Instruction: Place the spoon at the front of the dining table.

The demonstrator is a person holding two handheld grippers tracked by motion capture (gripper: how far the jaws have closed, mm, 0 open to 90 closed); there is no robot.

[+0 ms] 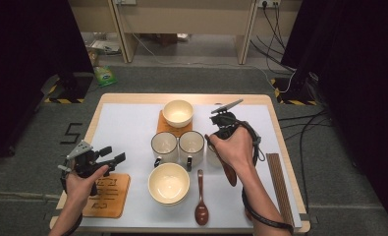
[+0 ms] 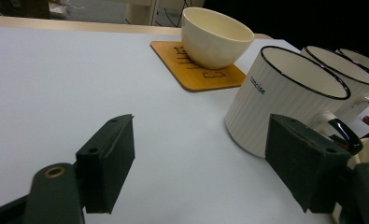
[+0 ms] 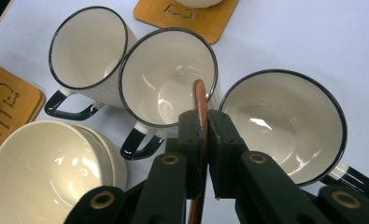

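The right gripper has its jaws pressed together on the thin handle of a wooden spoon, and the free end of this handle stands just over the rim of the middle mug. The danger I see is here: the grip is narrow and the handle is smooth, so the spoon may turn or slip between the jaws. If the hand comes down a little off line, the handle can knock the rim and push the mug against the mugs beside it, because the three stand nearly touching.

The left gripper hovers well to the left of the middle mug, its jaws wide apart and holding nothing, so it cannot steady a mug.

By count: three mugs with dark rims; two wooden coasters, one behind the middle mug with a single bowl on it, one bare coaster far to its front left; in front a stack of bowls, two as I judge; two spoons, the held one and one lying on the table in front.
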